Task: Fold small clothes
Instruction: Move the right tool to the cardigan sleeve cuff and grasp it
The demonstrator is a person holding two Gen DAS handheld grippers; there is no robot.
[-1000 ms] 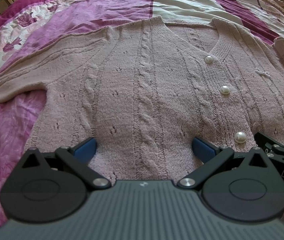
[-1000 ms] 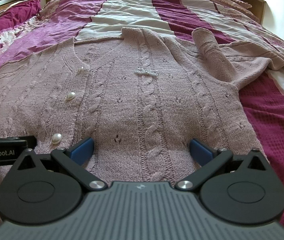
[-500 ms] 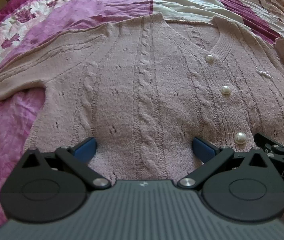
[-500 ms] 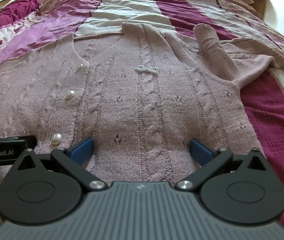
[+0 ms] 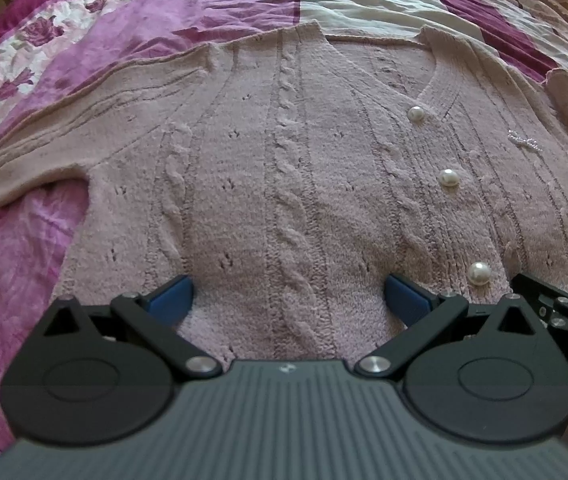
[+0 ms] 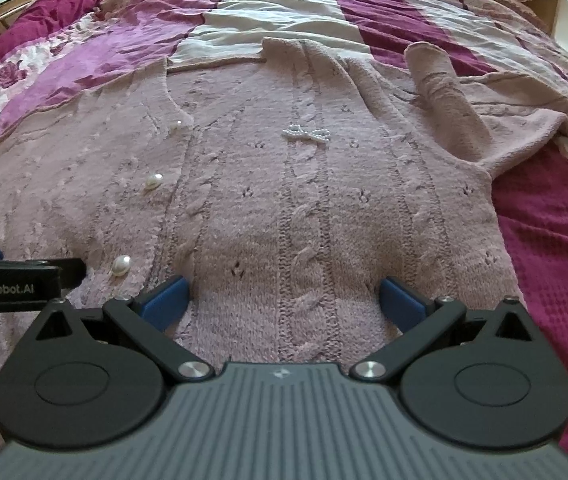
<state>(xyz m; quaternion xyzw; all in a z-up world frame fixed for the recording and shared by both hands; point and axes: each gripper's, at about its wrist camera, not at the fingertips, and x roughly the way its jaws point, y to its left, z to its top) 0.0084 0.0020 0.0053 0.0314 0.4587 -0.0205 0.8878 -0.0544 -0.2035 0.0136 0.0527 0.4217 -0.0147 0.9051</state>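
Setting: bedroom, with a bed (image 6: 555, 248) under a striped magenta, pink and cream bedspread; dark wooden furniture at the far edges.
Task item: pale pink cable-knit cardigan (image 5: 284, 184) spread face up across the bed, buttoned, hem nearest the cameras.
Cardigan details: three pearl buttons (image 5: 448, 178) down the front; a small pearl bow (image 6: 306, 134) on the chest.
Sleeves: left sleeve (image 5: 64, 132) stretched out flat to the side; right sleeve (image 6: 443, 100) bent back, its cuff lying on the cardigan's body.
Left gripper (image 5: 287, 298): over the hem on the left half, blue fingers (image 5: 170, 300) spread wide, nothing between them.
Right gripper (image 6: 282, 298): over the hem on the right half, fingers (image 6: 401, 300) likewise released and empty.
Contact: whether the fingertips touch the knit cannot be told.
Progress: apparently the very start; the body is unfolded, only the right sleeve is loosely turned in.
Remaining: likely both sleeves, then the body.
Containers: none visible.
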